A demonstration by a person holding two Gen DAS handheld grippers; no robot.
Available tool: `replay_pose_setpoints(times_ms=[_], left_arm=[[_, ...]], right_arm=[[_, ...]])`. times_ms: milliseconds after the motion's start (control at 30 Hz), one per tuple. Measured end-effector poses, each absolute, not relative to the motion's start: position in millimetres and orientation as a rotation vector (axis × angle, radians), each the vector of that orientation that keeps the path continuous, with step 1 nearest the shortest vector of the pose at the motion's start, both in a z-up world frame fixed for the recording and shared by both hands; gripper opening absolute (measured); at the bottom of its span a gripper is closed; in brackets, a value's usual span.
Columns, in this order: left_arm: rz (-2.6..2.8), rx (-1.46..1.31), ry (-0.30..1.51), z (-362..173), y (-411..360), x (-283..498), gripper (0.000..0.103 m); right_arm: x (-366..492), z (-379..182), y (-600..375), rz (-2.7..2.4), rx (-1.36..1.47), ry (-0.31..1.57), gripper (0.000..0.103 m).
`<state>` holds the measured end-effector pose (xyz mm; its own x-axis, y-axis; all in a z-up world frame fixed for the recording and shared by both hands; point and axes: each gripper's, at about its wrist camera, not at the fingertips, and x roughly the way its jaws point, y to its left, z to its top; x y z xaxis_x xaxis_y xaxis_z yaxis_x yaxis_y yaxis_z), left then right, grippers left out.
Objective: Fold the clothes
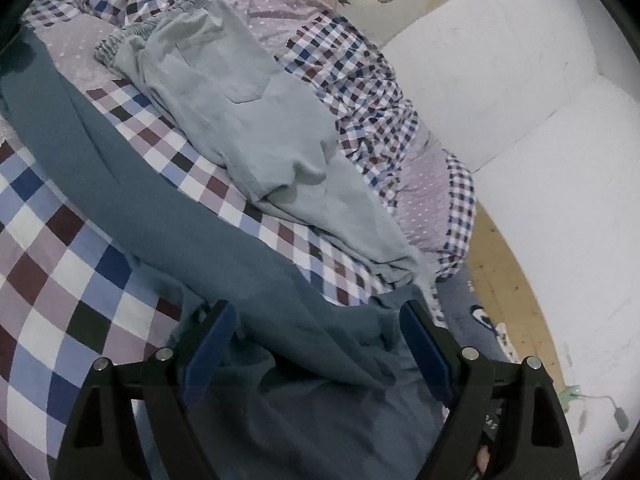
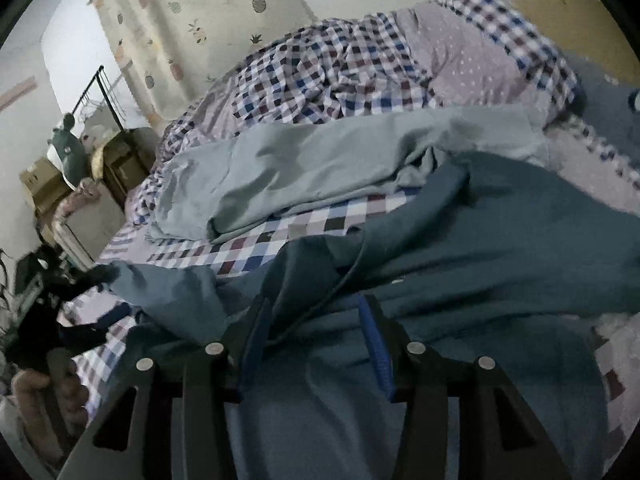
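A dark teal garment [image 1: 192,236] lies spread and rumpled across the near part of the chequered bed [image 1: 60,272]. My left gripper [image 1: 316,312] stands wide open just over it, with folds of teal cloth between the fingers and the pads apart from them. Behind it lies a pale grey-green pair of trousers [image 1: 224,92] with an elastic waistband and a pocket. In the right wrist view, my right gripper [image 2: 314,308] is partly open over the teal garment [image 2: 480,240]. Cloth lies between its blue pads [image 2: 378,344] without being pinched. The pale trousers [image 2: 320,160] lie beyond.
A crumpled chequered quilt [image 2: 340,68] is heaped at the back of the bed. A pineapple-print curtain [image 2: 192,20] hangs behind it. Boxes and bedside clutter [image 2: 72,176] stand at the left. A person's hand [image 2: 40,392] holds a dark, blurred tool there. White padded wall [image 1: 500,80] borders the bed.
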<state>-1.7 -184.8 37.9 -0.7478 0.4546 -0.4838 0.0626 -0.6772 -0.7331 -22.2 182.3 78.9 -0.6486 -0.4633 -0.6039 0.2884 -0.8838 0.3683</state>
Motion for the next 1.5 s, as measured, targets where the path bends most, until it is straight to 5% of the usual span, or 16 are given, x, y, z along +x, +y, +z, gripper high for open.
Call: replay_pose_setpoints(times_ms=[133, 300, 600, 667, 833, 967, 1033, 1133, 1233, 1500], left_arm=[[2.483, -1.017, -1.121, 40.6, -183.7, -9.3, 0.087], [2.51, -1.134, -0.892, 71.2, -162.6, -31.4, 0.087], [2.485, -1.706, -0.536, 61.3, -89.3, -127.1, 0.086], [2.481, -1.811, -0.474, 55.4, -81.9, -140.7, 0.078], [2.53, -1.96, -0.327, 51.4, -71.7, -161.8, 0.077], [2.515, -2.102, -0.221, 37.0, -67.0, -169.7, 0.058], [2.514, -2.127, -0.235, 32.5, -70.2, -169.0, 0.051], [2.519, -2.15, -0.313, 27.8, -80.9, -166.7, 0.02], [2.554, -2.1, -0.455, 34.0, -98.5, -162.2, 0.007], [2.733, -1.802, -0.693, 86.4, -153.4, -167.6, 0.006]], right_arm=[[-30.5, 69.4, 187.7, -2.46, 1.037, -0.423, 0.05], [-36.1, 71.1, 193.1, -2.449, 1.025, -0.481, 0.05], [-37.0, 86.9, 218.0, -2.49, 0.965, -0.586, 0.05], [-38.8, 89.0, 227.6, -2.494, 0.957, -0.639, 0.05], [-41.9, 93.5, 249.0, -2.486, 0.94, -0.751, 0.052], [-45.1, 95.7, 261.6, -2.467, 0.935, -0.806, 0.052], [-46.7, 95.9, 265.4, -2.461, 0.945, -0.801, 0.052], [-48.1, 94.8, 271.1, -2.453, 0.961, -0.804, 0.052], [-49.1, 92.2, 277.0, -2.446, 0.977, -0.823, 0.053], [-52.7, 84.9, 278.4, -2.449, 1.003, -0.834, 0.053]])
